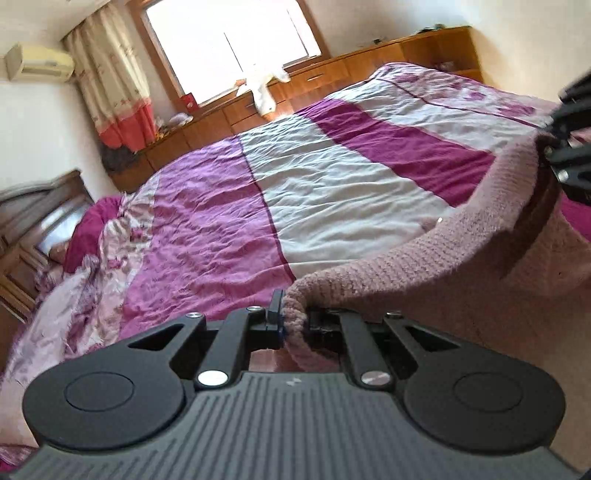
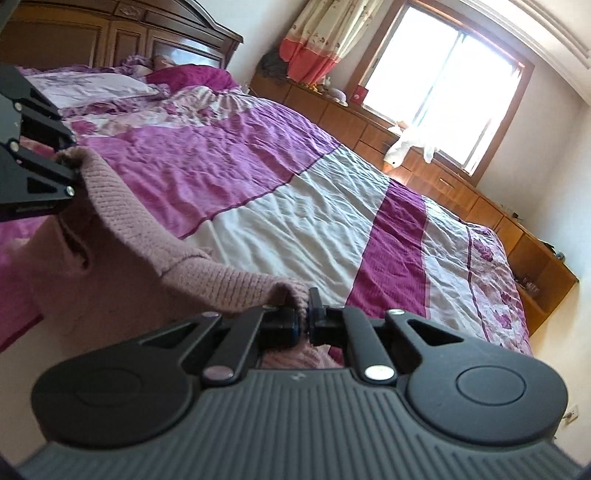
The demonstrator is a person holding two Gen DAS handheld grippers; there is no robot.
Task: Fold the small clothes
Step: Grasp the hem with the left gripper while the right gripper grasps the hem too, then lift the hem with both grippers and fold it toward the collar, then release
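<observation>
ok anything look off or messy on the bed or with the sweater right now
Nothing stands out. The pink knit sweater hangs between the left gripper and the right gripper, each shut on an edge, above the bed's quilt. The quilt is wrinkled, and the bedding near the headboard is rumpled.

Wide bedspread (image 1: 332, 177) open ahead, pillows (image 2: 92, 83) bunched near headboard (image 2: 110, 33), cabinets (image 1: 332, 74) along window wall

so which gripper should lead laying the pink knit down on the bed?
Neither clearly. The left gripper and the right gripper each pinch the pink knit above the quilt; probably lower both together.
</observation>
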